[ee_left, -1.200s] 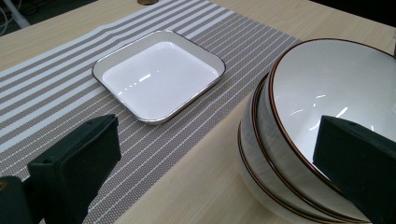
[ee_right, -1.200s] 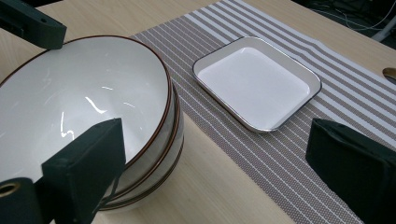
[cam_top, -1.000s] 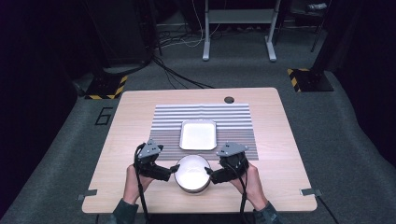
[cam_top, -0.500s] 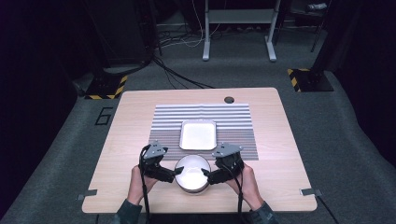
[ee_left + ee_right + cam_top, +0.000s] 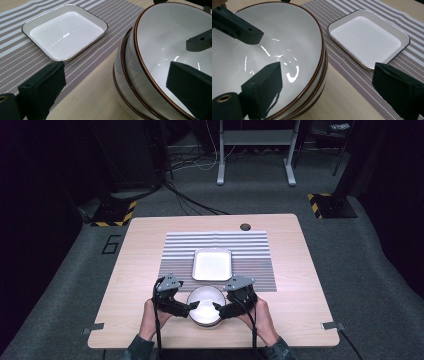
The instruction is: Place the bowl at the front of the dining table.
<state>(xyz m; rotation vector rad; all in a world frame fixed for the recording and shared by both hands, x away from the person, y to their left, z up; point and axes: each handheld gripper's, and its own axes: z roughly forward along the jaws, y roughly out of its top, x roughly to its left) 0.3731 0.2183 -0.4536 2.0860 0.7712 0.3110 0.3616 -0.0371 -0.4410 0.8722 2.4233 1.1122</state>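
Both grippers have drawn toward the person's edge of the surface since a second ago, and the bowls have come with them, now sitting nearer the front edge.

High view: stack of bowls sits on the bare wooden surface, just off the near edge of the striped mat. Round, so no long axis; mouth faces up. Left gripper reaches over the left rim, right gripper over the right rim. White square tray lies flat on the mat, just beyond the bowls, apart from them.

Left gripper view: bowls are white, glossy, each rim edged in brown; at least two rims stacked, the top one tilted. Jaws spread, one inside the top bowl, one outside over the mat; the rim lies between them, no pinch seen. Tray has a dark thin rim, empty.

Right gripper view: same straddle. Jaws wide apart, one inside the bowl, one outside beside the tray. Light glints on the bowl's inner wall.
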